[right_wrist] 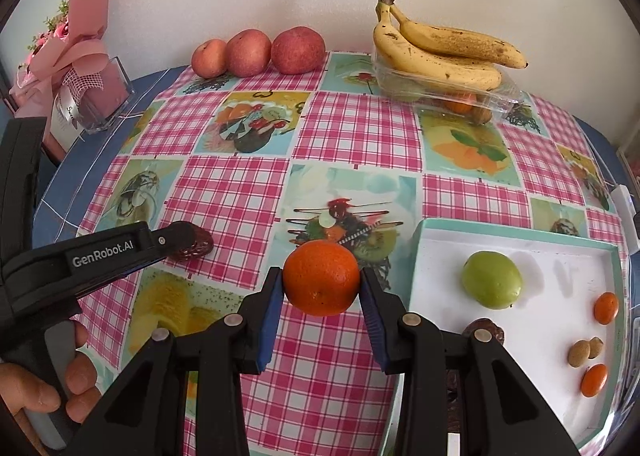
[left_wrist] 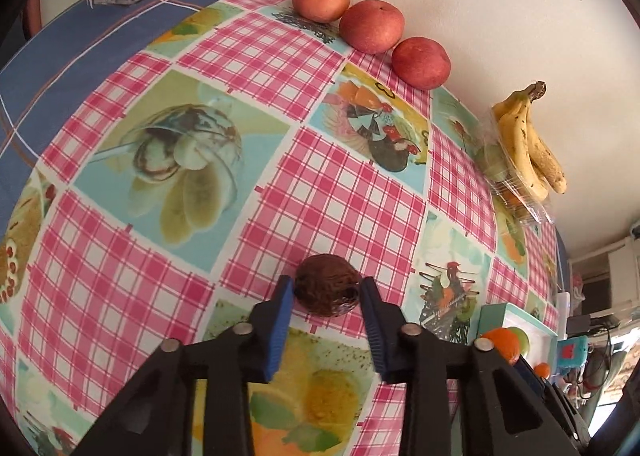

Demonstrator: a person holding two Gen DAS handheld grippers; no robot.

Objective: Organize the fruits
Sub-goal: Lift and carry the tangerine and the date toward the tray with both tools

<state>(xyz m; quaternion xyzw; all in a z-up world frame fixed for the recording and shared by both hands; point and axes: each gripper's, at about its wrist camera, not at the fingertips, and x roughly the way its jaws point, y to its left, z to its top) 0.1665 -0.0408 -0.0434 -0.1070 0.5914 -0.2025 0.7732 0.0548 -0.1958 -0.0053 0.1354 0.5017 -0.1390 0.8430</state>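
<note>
"GenRobot.AI" printed on left gripper (right_wrist: pixel 188 246), its pads bracketing a brown date (left_wrist: pixel 327 290) on the checked tablecloth (left_wrist: pixel 256 56); grip uncertain. Right gripper (right_wrist: pixel 321 288) clamps an orange (right_wrist: pixel 321 277) beside the white tray (right_wrist: pixel 520 240). Apples (right_wrist: pixel 258 52), bananas (right_wrist: pixel 444 44) by wall.

Relative to the white tray (right_wrist: pixel 516 320), the checked cloth (right_wrist: pixel 352 128) to its left and behind lies open, blocked only by apples (right_wrist: pixel 256 52) and the banana box (right_wrist: pixel 444 84) along the far wall.
</note>
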